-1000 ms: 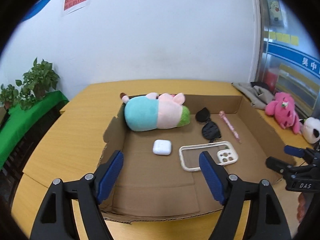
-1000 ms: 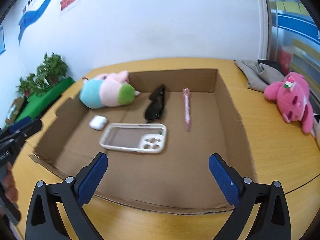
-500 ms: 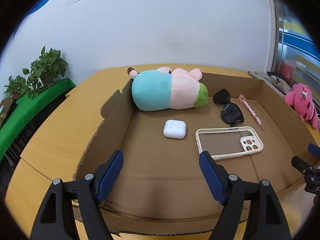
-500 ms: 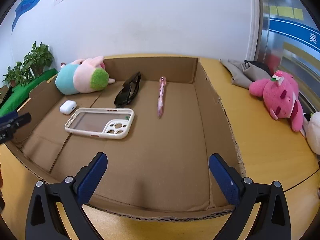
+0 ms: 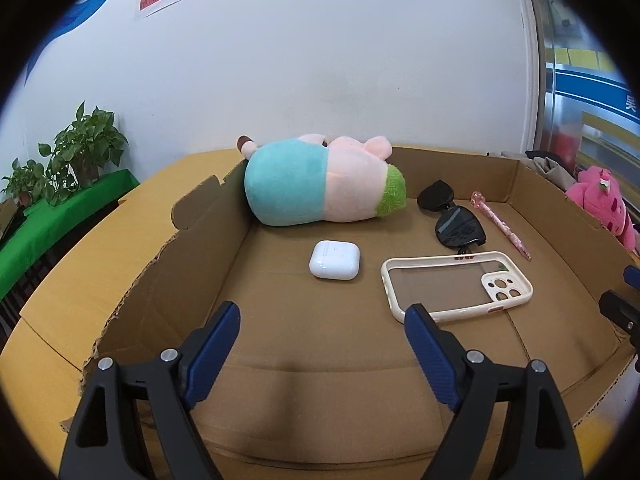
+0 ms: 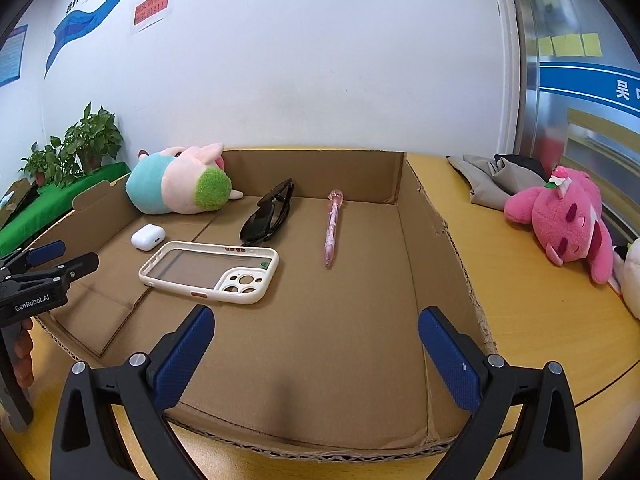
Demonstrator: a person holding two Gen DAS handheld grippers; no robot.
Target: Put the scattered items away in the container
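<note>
Both tongs, left and right, spread apart, holding nothing, at near edge of cardboard box. Inside box: plush toy, earbud case, phone case, sunglasses, pink pen.

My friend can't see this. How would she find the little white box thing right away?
Look inside the big cardboard box on the yellow table. Near its left wall, just in front of the lying blue, pink and green plush toy, sits the white earbud case. It is the only small, closed, rounded block; the phone case beside it is flat and see-through.
</note>
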